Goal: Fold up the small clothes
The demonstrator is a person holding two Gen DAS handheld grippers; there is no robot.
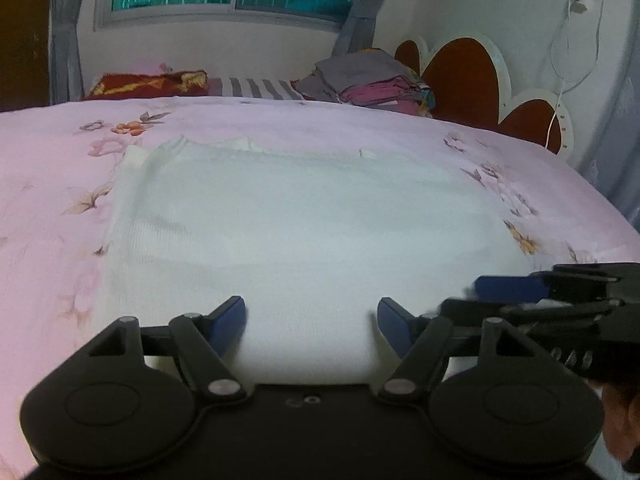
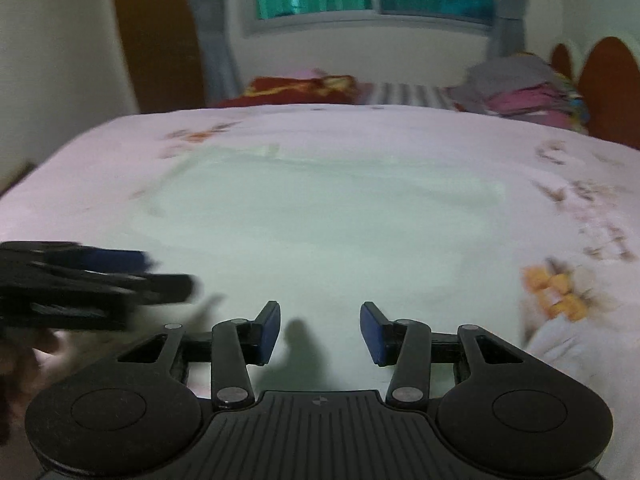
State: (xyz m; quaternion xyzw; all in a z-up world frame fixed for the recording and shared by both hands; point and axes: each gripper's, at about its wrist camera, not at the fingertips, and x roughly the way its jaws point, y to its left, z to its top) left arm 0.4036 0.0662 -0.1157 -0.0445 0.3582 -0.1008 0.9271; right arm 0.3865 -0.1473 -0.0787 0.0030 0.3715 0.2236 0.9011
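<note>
A white knitted garment (image 1: 304,216) lies spread flat on the pink floral bedsheet (image 1: 48,168); it also shows in the right wrist view (image 2: 328,220). My left gripper (image 1: 312,320) is open, its blue pads wide apart over the garment's near edge, holding nothing. My right gripper (image 2: 320,328) is open too, just above the garment's near edge. Each gripper appears in the other's view: the right one at the right edge (image 1: 560,300), the left one at the left edge (image 2: 80,280), both blurred.
A stack of folded clothes (image 1: 368,84) sits at the far right of the bed by the brown heart-shaped headboard (image 1: 468,76). A red patterned pillow (image 1: 148,84) and a striped cloth (image 1: 256,88) lie at the far edge under the window.
</note>
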